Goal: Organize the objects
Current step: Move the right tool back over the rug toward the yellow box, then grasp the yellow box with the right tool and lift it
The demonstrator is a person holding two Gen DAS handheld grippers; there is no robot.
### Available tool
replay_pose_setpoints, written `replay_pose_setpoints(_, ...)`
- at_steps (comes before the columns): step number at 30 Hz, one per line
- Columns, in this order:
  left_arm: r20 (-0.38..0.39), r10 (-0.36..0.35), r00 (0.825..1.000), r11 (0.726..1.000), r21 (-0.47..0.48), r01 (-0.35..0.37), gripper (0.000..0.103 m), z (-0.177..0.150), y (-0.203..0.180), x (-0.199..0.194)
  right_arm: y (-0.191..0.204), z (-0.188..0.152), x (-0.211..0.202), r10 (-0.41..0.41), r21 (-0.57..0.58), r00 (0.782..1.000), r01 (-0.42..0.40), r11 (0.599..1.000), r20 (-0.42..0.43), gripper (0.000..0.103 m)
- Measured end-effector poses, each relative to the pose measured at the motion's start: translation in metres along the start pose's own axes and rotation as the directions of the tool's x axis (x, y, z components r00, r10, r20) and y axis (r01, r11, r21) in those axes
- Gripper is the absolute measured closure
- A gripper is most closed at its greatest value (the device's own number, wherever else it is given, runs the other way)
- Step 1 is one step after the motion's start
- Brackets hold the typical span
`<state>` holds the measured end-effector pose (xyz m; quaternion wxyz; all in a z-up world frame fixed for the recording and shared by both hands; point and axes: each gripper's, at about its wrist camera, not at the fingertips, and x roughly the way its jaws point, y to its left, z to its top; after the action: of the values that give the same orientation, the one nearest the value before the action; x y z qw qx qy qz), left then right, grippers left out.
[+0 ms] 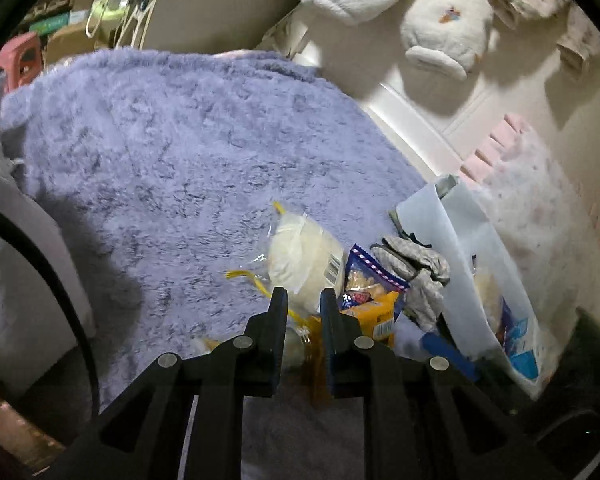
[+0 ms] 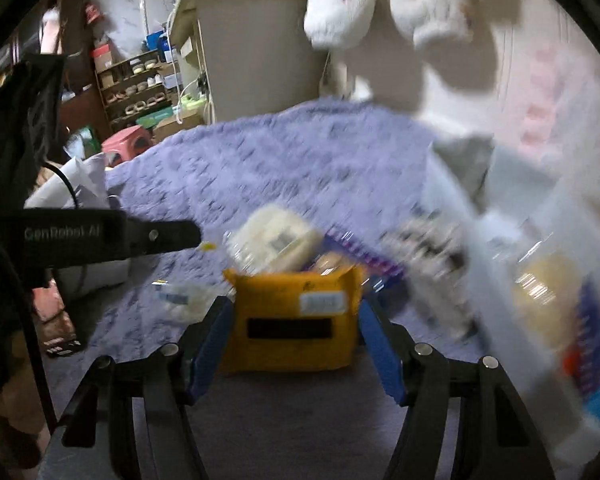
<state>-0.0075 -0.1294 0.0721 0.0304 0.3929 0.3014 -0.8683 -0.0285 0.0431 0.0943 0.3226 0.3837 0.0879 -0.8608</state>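
Observation:
Snack packs lie on a purple fluffy blanket (image 1: 172, 140). My right gripper (image 2: 294, 314) is open, its blue pads on either side of a yellow pack (image 2: 292, 320), which stands between them. Behind it lie a clear bag of pale bread (image 2: 274, 240) and a purple-edged snack bag (image 2: 364, 256). My left gripper (image 1: 303, 300) is nearly shut around a yellow strip of wrapper (image 1: 312, 332) over the bread bag (image 1: 300, 256), beside the blue snack bag (image 1: 368, 276) and yellow pack (image 1: 374, 316). A white bag (image 1: 480, 264) holding snacks stands at right. The right wrist view is blurred.
Grey socks (image 1: 416, 268) lie against the white bag. White plush slippers (image 1: 400, 4) hang on the wall above. A pink fabric item (image 1: 520, 184) lies beside the wall. A small clear wrapper (image 2: 184, 296) lies left of the yellow pack. Shelves (image 2: 136, 84) and a pink stool (image 2: 126, 140) stand beyond the bed.

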Motion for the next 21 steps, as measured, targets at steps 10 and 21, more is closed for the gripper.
replay_pose_setpoints(10,-0.008,0.061,0.998,0.997,0.046,-0.061,0.088,-0.002,-0.009,0.017,-0.013,-0.011,0.028,0.101,0.069,0.994,-0.098,0.993,-0.030,0.037)
replay_pose_setpoints(21,-0.029,0.133,0.991,0.988,0.077,-0.131,0.088,-0.002,-0.012,0.023,0.021,-0.019,0.038,-0.053,-0.159,0.998,0.045,0.986,-0.044,0.022)
